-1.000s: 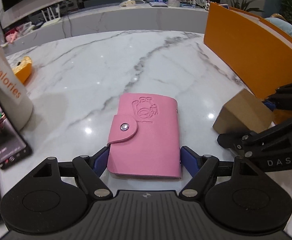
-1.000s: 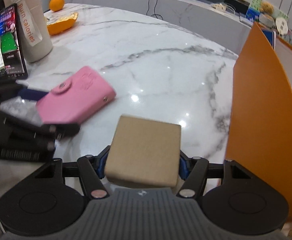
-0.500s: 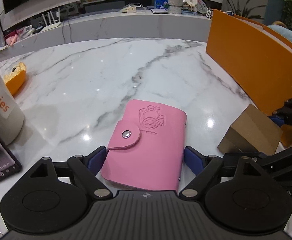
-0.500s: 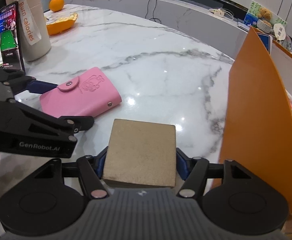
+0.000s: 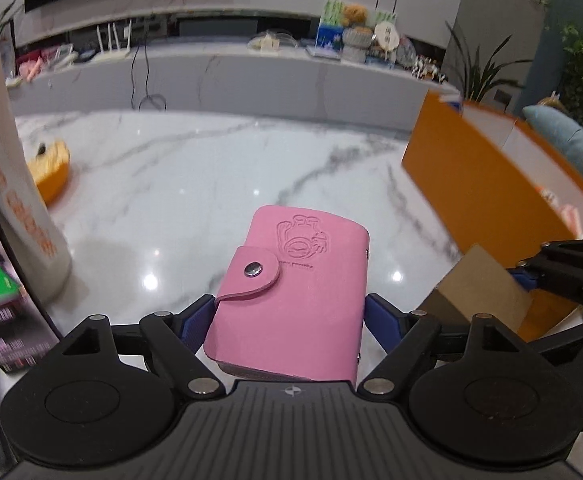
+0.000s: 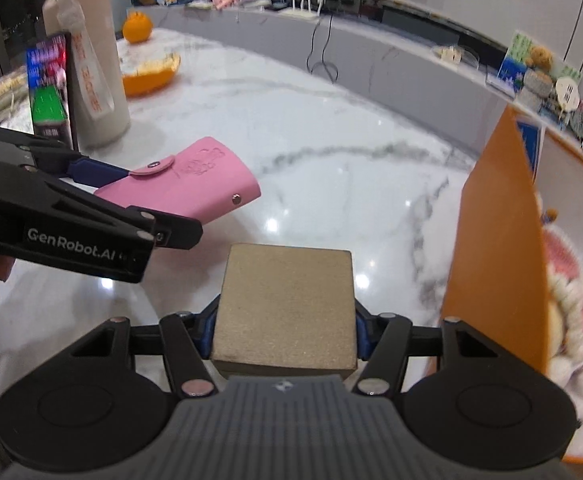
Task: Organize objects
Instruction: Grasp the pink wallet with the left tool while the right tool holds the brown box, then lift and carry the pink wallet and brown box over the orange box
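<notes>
Pink card wallet (image 5: 291, 296) sits clamped in the left gripper (image 5: 289, 320), blue pads (image 5: 199, 320) pressing both its sides, jaws easing closed a touch, wallet lifted clear of the marble table (image 5: 179, 184). Over to the right: the right gripper (image 6: 285, 328) is squeezed onto a tan block (image 6: 285, 308), held up just beside the orange box (image 6: 491, 248).
</notes>
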A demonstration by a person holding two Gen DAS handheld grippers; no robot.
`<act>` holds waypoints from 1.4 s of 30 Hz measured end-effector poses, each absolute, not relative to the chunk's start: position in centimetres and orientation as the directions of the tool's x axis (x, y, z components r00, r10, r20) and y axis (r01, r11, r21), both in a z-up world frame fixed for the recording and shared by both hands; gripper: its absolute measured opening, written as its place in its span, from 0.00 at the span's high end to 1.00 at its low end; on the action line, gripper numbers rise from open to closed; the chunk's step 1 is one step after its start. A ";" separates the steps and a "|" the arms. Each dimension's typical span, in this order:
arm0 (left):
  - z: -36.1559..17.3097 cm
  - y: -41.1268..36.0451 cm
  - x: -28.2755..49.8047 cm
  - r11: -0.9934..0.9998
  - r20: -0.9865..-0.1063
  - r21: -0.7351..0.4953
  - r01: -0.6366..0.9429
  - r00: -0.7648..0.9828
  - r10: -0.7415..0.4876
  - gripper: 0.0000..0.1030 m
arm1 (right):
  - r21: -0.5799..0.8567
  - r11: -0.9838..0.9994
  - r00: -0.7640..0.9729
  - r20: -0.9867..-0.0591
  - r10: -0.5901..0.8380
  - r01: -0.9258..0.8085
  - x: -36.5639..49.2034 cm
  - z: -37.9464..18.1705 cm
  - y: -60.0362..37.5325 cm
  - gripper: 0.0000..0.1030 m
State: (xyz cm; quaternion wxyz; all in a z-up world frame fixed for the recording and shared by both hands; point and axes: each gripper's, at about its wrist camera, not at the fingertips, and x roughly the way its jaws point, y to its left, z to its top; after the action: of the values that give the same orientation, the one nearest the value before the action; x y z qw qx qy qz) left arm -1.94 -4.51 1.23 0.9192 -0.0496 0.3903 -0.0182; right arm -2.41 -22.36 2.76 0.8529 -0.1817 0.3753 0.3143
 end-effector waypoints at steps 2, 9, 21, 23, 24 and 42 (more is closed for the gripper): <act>2.5 -4.8 -1.8 0.995 -0.696 -0.098 0.003 0.714 -0.071 0.09 | -0.077 0.740 0.540 -0.735 0.411 -0.668 -2.3 3.8 -22.4 0.40; 6.8 -6.6 -0.9 0.996 -0.627 -0.079 0.047 0.774 -0.086 0.09 | -0.075 0.771 0.613 -0.657 0.439 -0.632 -1.2 7.1 -23.8 0.40; 10.8 -12.1 2.9 0.987 -0.547 -0.045 0.153 0.823 -0.153 0.09 | -0.078 0.850 0.753 -0.511 0.415 -0.521 1.1 12.7 -29.1 0.40; 11.2 -13.5 3.7 0.984 -0.540 -0.042 0.174 0.825 -0.169 0.09 | -0.071 0.867 0.767 -0.506 0.394 -0.493 2.0 13.2 -30.3 0.40; 11.2 -14.0 4.1 0.982 -0.538 -0.047 0.183 0.823 -0.180 0.09 | -0.066 0.874 0.772 -0.505 0.386 -0.481 2.4 13.4 -30.9 0.40; 7.7 -20.7 11.4 0.944 -0.600 -0.231 0.237 0.729 -0.330 0.09 | -0.046 0.958 0.764 -0.615 0.196 -0.283 10.4 12.1 -40.3 0.40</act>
State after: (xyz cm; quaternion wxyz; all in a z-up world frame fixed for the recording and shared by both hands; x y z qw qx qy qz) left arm 11.35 -20.72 7.70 0.9271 -0.0696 0.3351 -0.1527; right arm 10.43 -40.29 12.06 0.9366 -0.0683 0.3192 0.1277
